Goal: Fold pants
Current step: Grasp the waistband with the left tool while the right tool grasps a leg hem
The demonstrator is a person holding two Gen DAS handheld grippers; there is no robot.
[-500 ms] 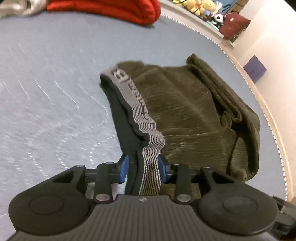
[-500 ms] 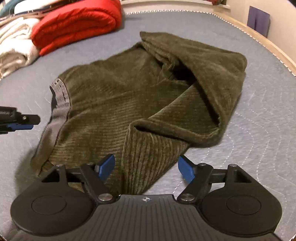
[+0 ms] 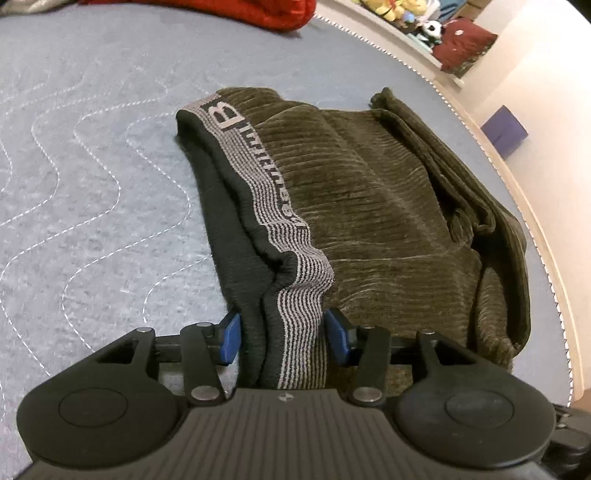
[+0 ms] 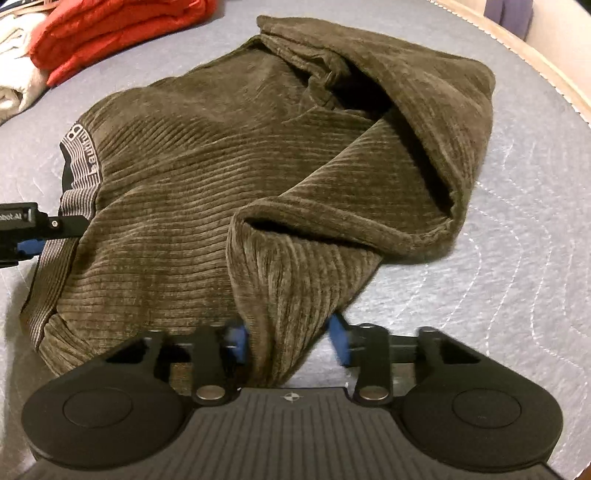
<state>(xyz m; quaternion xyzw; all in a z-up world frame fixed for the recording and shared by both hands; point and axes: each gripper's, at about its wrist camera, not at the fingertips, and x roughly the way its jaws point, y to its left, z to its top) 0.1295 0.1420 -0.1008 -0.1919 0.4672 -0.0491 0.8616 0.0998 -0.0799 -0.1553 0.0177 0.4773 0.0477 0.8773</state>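
We keep left tongs loosely around the waistband; right tongs half-open around a pants fold; lift evenly.

From your left gripper, bare quilted bedspread lies open from nine to eleven o'clock. The pants fill twelve to three. A red folded blanket blocks the far edge at twelve o'clock.
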